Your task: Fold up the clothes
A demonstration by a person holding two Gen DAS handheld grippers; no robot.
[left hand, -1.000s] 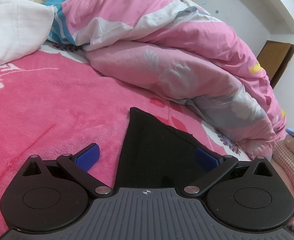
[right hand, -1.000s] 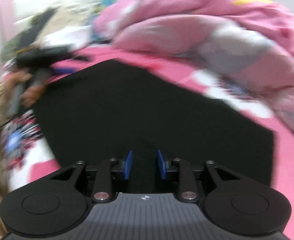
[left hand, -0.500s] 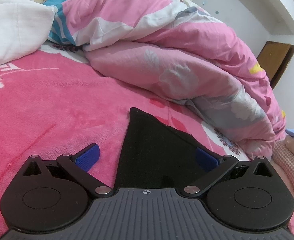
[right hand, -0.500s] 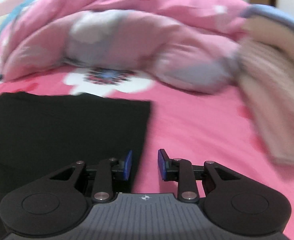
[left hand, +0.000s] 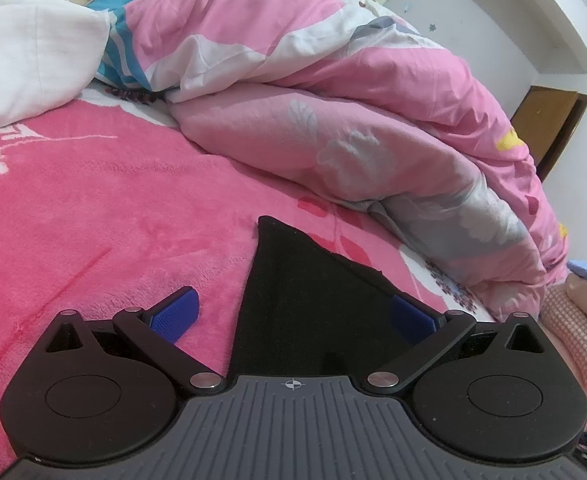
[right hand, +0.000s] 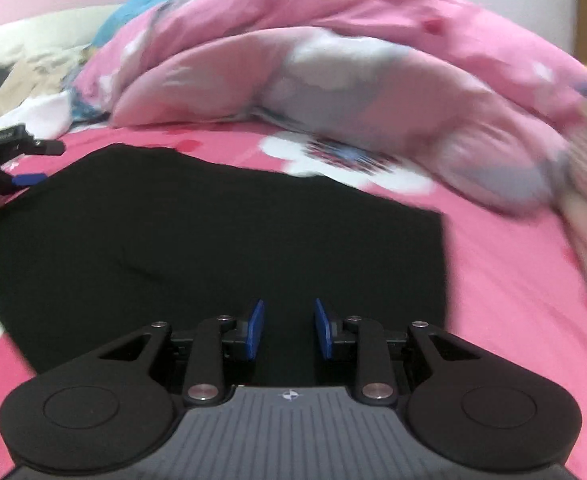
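Black garment (right hand: 221,248): a dark cloth lying flat on the bed, filling the middle and left of the right wrist view; in the left wrist view only a pointed corner shows at lower centre.
Blanket (left hand: 93,220): the fuzzy pink surface under the garment, covering the lower half of both views.
Quilt (left hand: 333,120): a bunched pink and white heap across the upper part of both views, apart from the garment.
White cloth (left hand: 25,64): a pale bundle at the upper left of the left wrist view.
Left gripper (left hand: 293,316): jaws spread wide and empty, one pad over the blanket, the other over the garment's corner.
Right gripper (right hand: 287,330): jaws partly parted with nothing between the pads, above the garment's near edge at lower centre; the view is blurred.
Progress: the garment looks smoothed into a flat, straight-edged shape, probably folded at least once. Neither gripper holds it, so any further fold needs a fresh grasp of an edge or corner.
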